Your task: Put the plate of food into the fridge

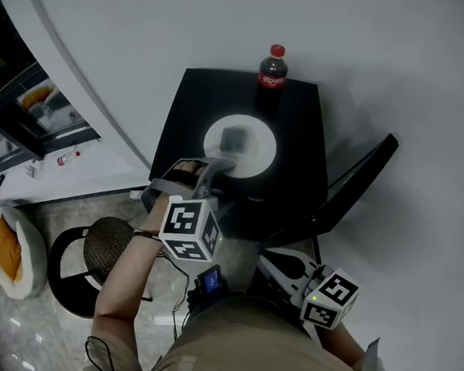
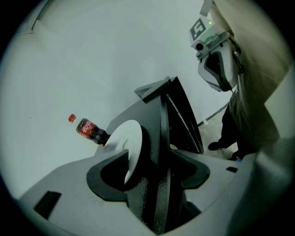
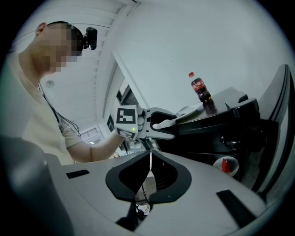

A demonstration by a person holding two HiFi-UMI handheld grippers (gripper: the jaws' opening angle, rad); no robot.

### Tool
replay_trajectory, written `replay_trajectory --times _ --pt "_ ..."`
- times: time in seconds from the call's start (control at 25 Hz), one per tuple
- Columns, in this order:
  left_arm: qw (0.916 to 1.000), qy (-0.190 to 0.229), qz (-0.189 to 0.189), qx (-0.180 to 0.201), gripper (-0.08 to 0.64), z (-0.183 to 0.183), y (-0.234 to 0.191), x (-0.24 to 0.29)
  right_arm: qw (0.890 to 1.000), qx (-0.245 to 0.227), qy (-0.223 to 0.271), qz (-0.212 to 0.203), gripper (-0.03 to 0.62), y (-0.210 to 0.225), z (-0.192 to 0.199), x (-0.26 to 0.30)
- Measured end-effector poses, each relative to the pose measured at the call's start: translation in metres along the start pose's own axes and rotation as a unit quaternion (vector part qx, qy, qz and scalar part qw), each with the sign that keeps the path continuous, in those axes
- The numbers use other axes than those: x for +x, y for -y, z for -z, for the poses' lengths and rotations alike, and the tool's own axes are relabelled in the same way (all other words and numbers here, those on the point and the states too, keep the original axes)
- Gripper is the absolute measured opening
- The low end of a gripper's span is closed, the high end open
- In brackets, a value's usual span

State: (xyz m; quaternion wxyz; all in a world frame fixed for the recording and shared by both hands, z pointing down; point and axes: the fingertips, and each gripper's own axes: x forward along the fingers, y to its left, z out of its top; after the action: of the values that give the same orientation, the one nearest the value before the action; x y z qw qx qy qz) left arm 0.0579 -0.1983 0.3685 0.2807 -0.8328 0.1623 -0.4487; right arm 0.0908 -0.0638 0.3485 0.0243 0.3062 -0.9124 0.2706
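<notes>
A white plate (image 1: 250, 164) with a greyish piece of food (image 1: 236, 139) lies on top of the small black fridge (image 1: 300, 130). The fridge door (image 1: 365, 175) hangs open to the right. My left gripper (image 1: 217, 168) is at the plate's near-left rim, open, with one jaw above and one below the rim (image 3: 184, 113). In the left gripper view the plate (image 2: 126, 138) and the fridge's top edge stand between the jaws of the left gripper (image 2: 154, 166). My right gripper (image 1: 268, 258) is low in front of the fridge, shut and empty, its jaws (image 3: 150, 168) meeting.
A cola bottle (image 1: 273, 70) stands at the back of the fridge top, close behind the plate. A small white cup (image 3: 226, 166) sits inside the fridge. A black round stool (image 1: 103, 250) and a bag (image 1: 7, 251) are on the floor at left. White wall lies behind.
</notes>
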Motion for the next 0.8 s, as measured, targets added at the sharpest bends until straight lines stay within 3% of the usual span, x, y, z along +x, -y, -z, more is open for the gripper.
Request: replay_trajectory --times 0.4,0.68,0.8 --pt "0.9999 0.006 0.004 -0.014 0.275 -0.0024 0.005 -0.007 1.0 0.0 -0.001 0.0 0.023 0.0005 0.0002 -0.0035" --pt "0.9995 0.019 -0.018 -0.02 0.275 -0.0074 -0.0011 -0.007 1.0 -0.004 -0.004 -0.004 0.023 -0.0009 0.0002 -0.0033" --pt "0.9998 0.005 -0.018 -0.009 0.275 -0.005 0.0015 -0.0033 1.0 -0.005 -0.004 -0.004 0.023 -0.0019 0.0004 -0.0039"
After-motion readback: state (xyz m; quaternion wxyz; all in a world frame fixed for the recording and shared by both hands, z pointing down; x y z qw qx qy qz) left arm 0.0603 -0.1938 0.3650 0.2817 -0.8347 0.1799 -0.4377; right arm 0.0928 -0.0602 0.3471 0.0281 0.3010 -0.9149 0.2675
